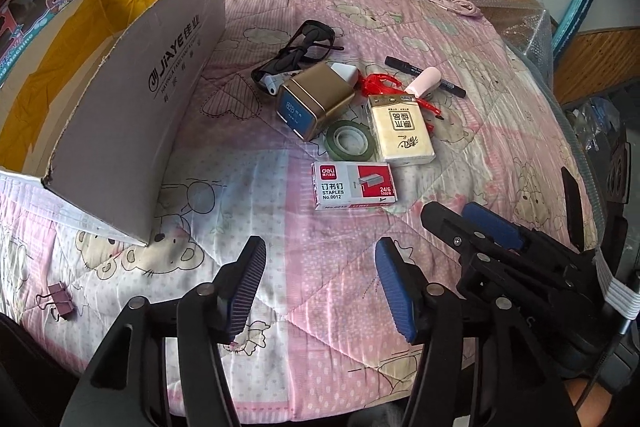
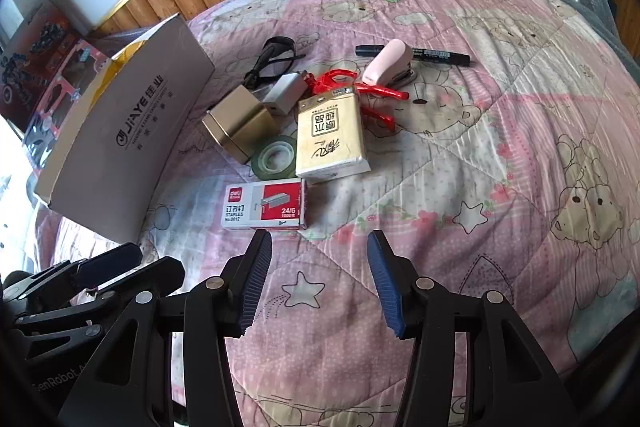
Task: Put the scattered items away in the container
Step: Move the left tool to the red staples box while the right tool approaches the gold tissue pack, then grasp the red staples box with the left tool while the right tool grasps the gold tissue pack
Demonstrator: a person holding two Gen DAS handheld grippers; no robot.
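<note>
Both grippers hover over the bed's near edge, jaws spread wide and empty: the right gripper beside the left gripper. Straight ahead of the right one, just beyond its fingertips, lies the staples box, long axis crosswise to the fingers, so the right hand looks nearer. The cardboard box stands open toward the bed's left edge.

Bare quilt is left open before the staple box; leftward passage is blocked by the raised cardboard box flap, and the items beyond lie crowded together.
</note>
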